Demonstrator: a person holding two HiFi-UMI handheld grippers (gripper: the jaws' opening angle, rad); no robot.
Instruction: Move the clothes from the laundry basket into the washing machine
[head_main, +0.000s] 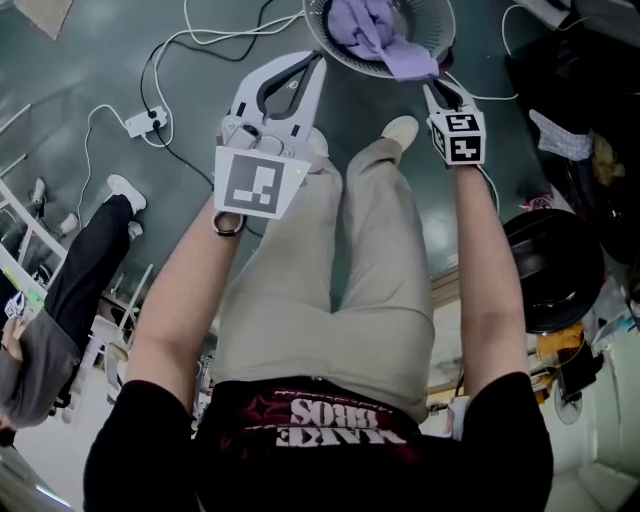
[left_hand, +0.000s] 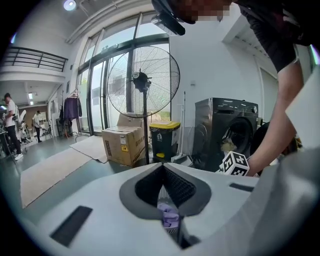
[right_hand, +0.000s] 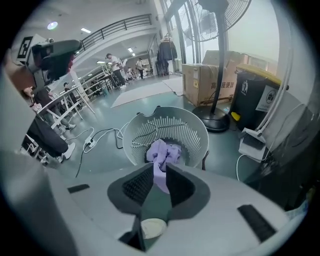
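My left gripper (left_hand: 162, 167): fingers clenched tight. My right gripper (right_hand: 159, 170): fingers a bit apart, purple cloth (right_hand: 162, 150) between them, at laundry basket (right_hand: 192, 135).

The head view looks steeply down from overhead, the left gripper view nearly level, the right gripper view slantwise at the shared laundry basket (head_main: 436, 28).
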